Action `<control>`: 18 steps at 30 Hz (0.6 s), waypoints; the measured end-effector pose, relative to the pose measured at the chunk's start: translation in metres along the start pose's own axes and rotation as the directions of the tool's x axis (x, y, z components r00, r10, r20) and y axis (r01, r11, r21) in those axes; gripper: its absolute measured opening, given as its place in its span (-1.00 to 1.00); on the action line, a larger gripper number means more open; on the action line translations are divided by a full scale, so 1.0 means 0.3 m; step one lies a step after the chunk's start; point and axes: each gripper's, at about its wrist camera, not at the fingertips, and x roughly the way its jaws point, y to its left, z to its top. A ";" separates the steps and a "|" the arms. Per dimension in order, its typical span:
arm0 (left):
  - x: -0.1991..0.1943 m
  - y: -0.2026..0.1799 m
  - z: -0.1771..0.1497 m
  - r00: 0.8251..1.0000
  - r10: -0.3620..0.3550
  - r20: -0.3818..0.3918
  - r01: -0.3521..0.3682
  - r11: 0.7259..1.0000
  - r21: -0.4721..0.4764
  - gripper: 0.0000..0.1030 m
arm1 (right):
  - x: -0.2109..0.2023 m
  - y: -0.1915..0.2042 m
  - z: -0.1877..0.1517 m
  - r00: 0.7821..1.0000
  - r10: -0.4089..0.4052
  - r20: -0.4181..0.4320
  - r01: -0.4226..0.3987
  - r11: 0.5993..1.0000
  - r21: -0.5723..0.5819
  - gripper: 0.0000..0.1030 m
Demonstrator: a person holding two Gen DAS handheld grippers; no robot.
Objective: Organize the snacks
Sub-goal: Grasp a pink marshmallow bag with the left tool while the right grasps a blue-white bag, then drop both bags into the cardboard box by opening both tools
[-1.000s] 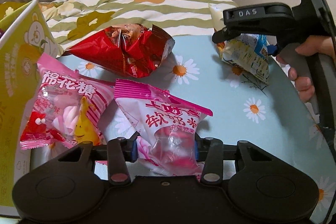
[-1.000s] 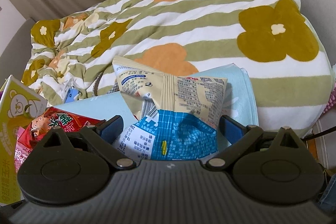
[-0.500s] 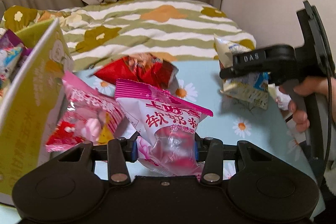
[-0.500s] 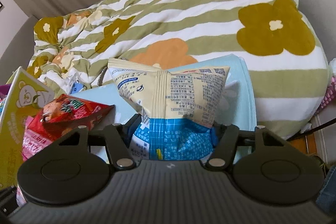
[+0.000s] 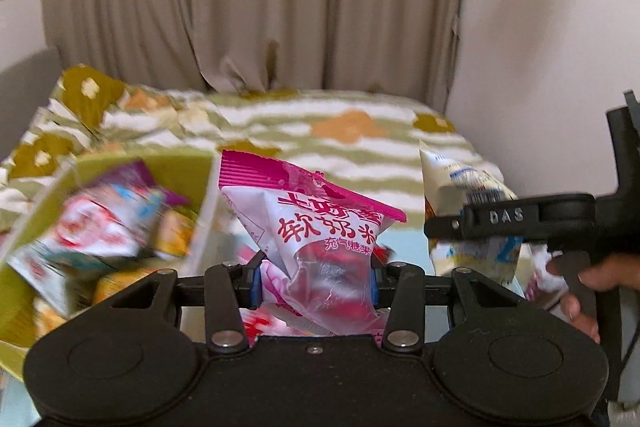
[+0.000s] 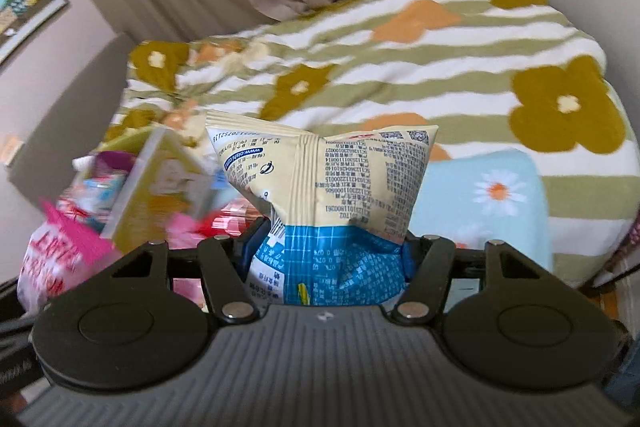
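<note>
My left gripper (image 5: 316, 283) is shut on a pink-and-white candy bag (image 5: 320, 223) with red lettering and holds it up in the air. Just to its left stands a yellow-green snack box (image 5: 196, 171), its open top full of several blurred packets. My right gripper (image 6: 328, 255) is shut on a cream-and-blue snack packet (image 6: 320, 175), also lifted off the table. In the left wrist view that right gripper (image 5: 436, 227) and its packet (image 5: 452, 179) hang at the right, with a hand on the handle. The right wrist view has the box (image 6: 160, 195) and pink bag (image 6: 52, 263) at left.
A light blue tablecloth with daisies (image 6: 500, 195) covers the table below. Pink and red packets lie on it under the grippers, mostly hidden. Beyond the table lies a striped flowered blanket (image 6: 400, 67), with beige curtains and walls behind.
The right jaws closed on the cream-and-blue packet. Both grippers rose off the table with their bags, and the box's open top came into view at left.
</note>
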 end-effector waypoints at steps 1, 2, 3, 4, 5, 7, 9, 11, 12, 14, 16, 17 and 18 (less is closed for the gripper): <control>-0.019 0.028 0.010 1.000 0.005 0.014 -0.005 1.000 -0.002 -0.06 | -0.017 0.046 0.001 1.000 0.015 0.011 -0.015 1.000 -0.009 0.50; -0.040 0.058 0.018 1.000 0.014 0.027 -0.014 1.000 -0.005 -0.06 | -0.030 0.089 0.002 0.999 0.026 0.021 -0.026 0.999 -0.019 0.50; -0.064 0.093 0.026 0.999 0.023 0.039 -0.022 1.000 -0.008 -0.06 | -0.041 0.126 0.005 0.999 0.035 0.030 -0.034 0.999 -0.027 0.50; -0.086 0.131 0.032 0.998 0.029 0.050 -0.028 1.000 -0.012 -0.06 | -0.055 0.177 0.005 0.998 0.045 0.043 -0.044 0.998 -0.037 0.50; -0.103 0.169 0.038 0.998 0.034 0.057 -0.033 0.999 -0.015 -0.06 | -0.066 0.222 0.004 0.997 0.055 0.052 -0.053 0.998 -0.045 0.50; -0.130 0.236 0.045 0.997 0.047 0.065 -0.045 0.999 -0.021 -0.06 | -0.082 0.313 0.000 0.995 0.074 0.070 -0.070 0.996 -0.061 0.50; -0.150 0.314 0.052 0.996 0.060 0.065 -0.058 0.998 -0.031 -0.06 | -0.084 0.393 -0.003 0.993 0.086 0.081 -0.081 0.994 -0.071 0.50; -0.164 0.394 0.052 0.996 0.068 0.063 -0.066 0.997 -0.043 -0.06 | -0.081 0.477 -0.012 0.991 0.096 0.089 -0.089 0.993 -0.075 0.50; -0.168 0.433 0.050 0.996 0.073 0.059 -0.070 0.996 -0.047 -0.06 | -0.076 0.516 -0.018 0.991 0.099 0.091 -0.092 0.993 -0.079 0.50; -0.167 0.511 0.044 0.996 0.079 0.048 -0.076 0.996 -0.054 -0.06 | -0.064 0.595 -0.035 0.991 0.102 0.091 -0.095 0.992 -0.083 0.50; -0.165 0.583 0.032 0.996 0.078 0.035 -0.075 0.995 -0.062 -0.06 | -0.046 0.670 -0.057 0.991 0.102 0.088 -0.094 0.992 -0.087 0.50; -0.159 0.629 0.030 0.997 0.075 0.027 -0.073 0.995 -0.064 -0.06 | -0.035 0.700 -0.067 0.991 0.100 0.086 -0.092 0.992 -0.089 0.50; -0.156 0.661 0.022 0.997 0.071 0.022 -0.070 0.995 -0.066 -0.05 | -0.023 0.738 -0.080 0.992 0.097 0.084 -0.089 0.992 -0.090 0.50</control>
